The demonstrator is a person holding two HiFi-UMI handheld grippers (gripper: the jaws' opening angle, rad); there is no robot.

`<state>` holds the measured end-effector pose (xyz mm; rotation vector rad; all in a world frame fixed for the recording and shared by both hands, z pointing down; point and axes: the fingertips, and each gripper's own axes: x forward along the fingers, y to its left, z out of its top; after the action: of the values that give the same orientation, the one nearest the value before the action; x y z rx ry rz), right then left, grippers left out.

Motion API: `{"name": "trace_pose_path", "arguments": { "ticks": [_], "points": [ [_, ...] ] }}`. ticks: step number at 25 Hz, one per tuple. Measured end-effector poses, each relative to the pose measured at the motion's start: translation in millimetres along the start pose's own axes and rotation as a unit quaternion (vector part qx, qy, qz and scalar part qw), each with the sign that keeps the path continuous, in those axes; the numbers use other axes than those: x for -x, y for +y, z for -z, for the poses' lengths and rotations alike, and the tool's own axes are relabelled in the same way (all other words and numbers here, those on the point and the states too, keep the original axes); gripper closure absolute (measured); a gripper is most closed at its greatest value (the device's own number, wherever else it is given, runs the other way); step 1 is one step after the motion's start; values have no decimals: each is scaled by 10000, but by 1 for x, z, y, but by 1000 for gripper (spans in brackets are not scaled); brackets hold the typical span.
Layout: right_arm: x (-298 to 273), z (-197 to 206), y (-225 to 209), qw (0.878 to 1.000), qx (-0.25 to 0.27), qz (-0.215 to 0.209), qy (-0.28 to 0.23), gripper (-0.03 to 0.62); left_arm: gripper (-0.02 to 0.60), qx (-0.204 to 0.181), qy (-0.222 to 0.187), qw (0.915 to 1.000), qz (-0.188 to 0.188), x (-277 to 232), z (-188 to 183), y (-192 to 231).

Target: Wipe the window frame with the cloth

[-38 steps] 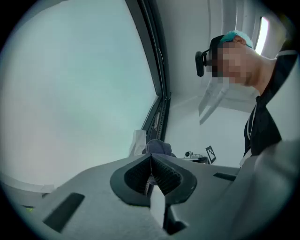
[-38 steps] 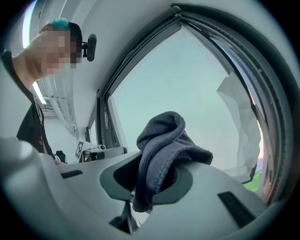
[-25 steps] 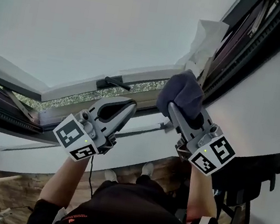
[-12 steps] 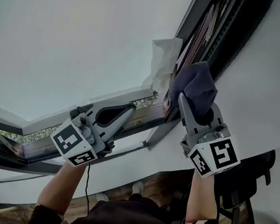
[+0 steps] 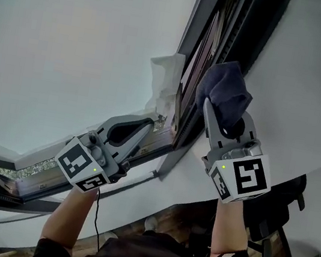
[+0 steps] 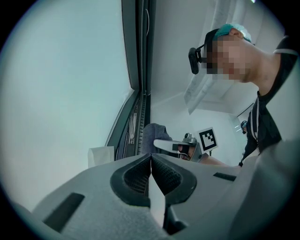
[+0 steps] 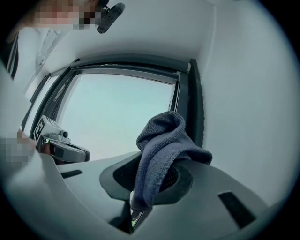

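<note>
Grey two-jaw grippers: two, left gripper [image 5: 148,121] at 8 o'clock, right gripper [image 5: 221,113] at 3 o'clock
Dark blue-grey terry cloth [image 5: 220,91]: one, 1 o'clock
Crumpled white paper sheet [image 5: 164,78]: one, 12 o'clock
Dark window frame [image 5: 199,52]: one

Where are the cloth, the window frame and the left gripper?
cloth [image 5: 224,96], head view, middle of the bunched fabric.
window frame [image 5: 194,45], head view, upright bar beside the glass.
left gripper [image 5: 148,123], head view, tips of its shut jaws.

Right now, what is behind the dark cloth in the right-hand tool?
The dark window frame runs behind the cloth held in the right gripper's jaws. The stretch directly behind it is covered, so contact can't be confirmed.
</note>
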<state>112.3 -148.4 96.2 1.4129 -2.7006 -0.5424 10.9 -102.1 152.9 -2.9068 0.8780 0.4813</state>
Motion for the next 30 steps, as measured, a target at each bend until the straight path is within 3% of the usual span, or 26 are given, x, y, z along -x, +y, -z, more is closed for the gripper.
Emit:
{"name": "trace_pose_path", "arguments": {
  "ticks": [9, 17, 30],
  "points": [
    [-4, -35, -34, 9977, 190, 585, -295, 542, 560, -39, -136, 9998, 161, -22, -8, -3],
    [-6, -47, -49, 9942, 56, 989, -416, 542, 560, -12, -199, 9996, 206, -21, -8, -2],
    [-6, -22, -53, 9923, -26, 1237, -4, 542, 560, 158, -90, 9996, 196, -6, 3, -3]
  ]
}}
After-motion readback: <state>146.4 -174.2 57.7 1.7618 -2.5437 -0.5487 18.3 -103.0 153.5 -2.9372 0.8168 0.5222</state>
